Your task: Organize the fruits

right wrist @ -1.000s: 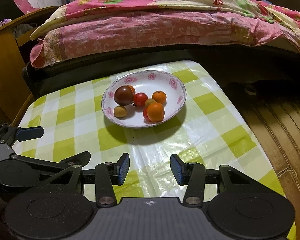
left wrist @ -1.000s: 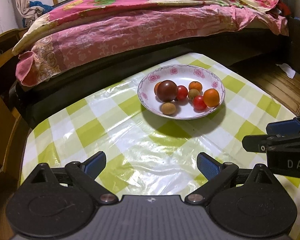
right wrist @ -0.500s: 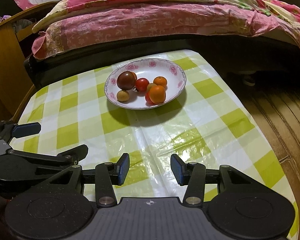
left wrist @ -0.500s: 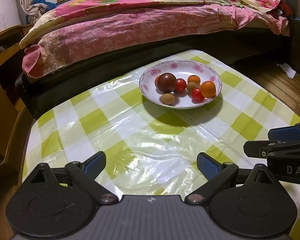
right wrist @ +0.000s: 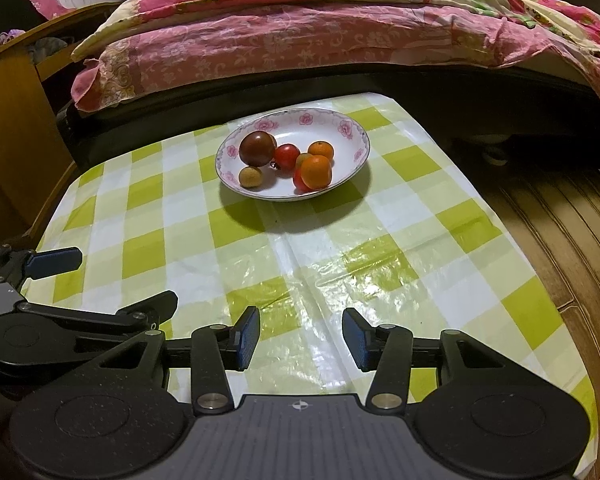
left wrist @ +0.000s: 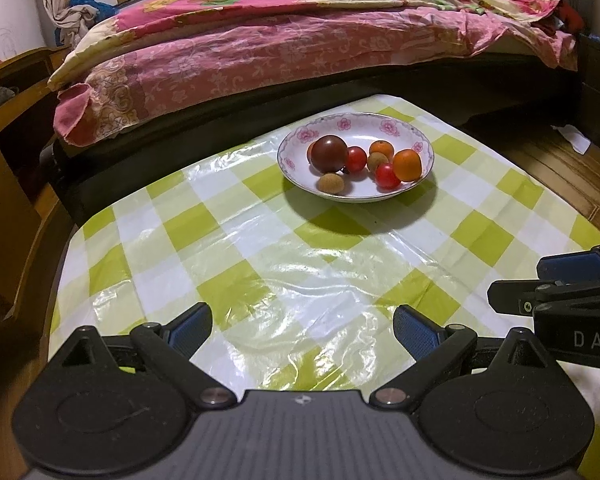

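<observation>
A white bowl (left wrist: 418, 148) with pink flowers on its rim sits on the worktop (left wrist: 260, 256) near the far edge, closer to the far right corner, and holds all the fruit. At its left side lies a large dark red plum (left wrist: 329, 154), the biggest piece. Just in front of it, near the bowl's near-left rim, rests a small tan longan (left wrist: 331, 183). A red tomato (left wrist: 356, 159) touches the plum's right side. Behind it, toward the far rim, is a small orange (left wrist: 381, 147), with a second tan longan (left wrist: 377, 161) just in front of that. A second red tomato (left wrist: 387, 175) lies at the near right, pressed against a larger orange (left wrist: 407, 165) at the right rim.

The worktop is covered in a green-and-white checked cloth under glossy clear plastic. Beyond its far edge stands a bed (left wrist: 300, 40) with pink floral covers.

The left claw (left wrist: 302, 326) hangs above the near edge with its jaws spread wide and nothing between them. The right claw (right wrist: 300, 338) is beside it over the same edge, jaws parted less widely, also gripping nothing. Both are well apart from the bowl.
</observation>
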A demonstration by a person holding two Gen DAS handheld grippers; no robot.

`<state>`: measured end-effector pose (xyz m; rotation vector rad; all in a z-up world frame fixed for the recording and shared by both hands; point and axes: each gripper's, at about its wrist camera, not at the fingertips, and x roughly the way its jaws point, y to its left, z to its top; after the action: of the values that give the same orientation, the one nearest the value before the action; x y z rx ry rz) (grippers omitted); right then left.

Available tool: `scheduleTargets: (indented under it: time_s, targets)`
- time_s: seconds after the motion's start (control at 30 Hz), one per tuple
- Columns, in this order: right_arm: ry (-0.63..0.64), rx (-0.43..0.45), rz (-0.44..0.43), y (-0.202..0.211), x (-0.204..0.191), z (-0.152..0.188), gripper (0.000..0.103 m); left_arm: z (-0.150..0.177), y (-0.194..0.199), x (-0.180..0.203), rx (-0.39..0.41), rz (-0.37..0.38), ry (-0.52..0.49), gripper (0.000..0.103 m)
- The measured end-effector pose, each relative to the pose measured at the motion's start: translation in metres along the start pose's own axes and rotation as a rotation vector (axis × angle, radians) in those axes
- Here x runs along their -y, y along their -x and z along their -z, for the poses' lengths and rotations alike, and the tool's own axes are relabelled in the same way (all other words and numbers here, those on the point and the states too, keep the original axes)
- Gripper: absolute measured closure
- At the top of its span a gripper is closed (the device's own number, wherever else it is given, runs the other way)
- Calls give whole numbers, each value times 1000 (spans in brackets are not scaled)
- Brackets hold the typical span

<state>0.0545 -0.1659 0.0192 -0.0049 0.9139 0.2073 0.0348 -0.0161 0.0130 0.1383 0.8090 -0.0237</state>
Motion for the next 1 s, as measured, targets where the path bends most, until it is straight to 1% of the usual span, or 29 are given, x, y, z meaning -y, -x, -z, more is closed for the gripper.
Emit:
scheduleTargets:
  time_s: [0.23, 0.73, 1.0]
  targets:
    - [3, -2, 0, 6, -3, 10, 59, 6, 4, 2, -17, -7, -6, 0]
    - [3, 1, -1, 17, -6, 16, 59, 17, 17, 7, -11, -14, -15, 0]
    - [6, -1, -1, 26, -8, 28, 59, 26, 25, 9, -10, -12, -23, 0]
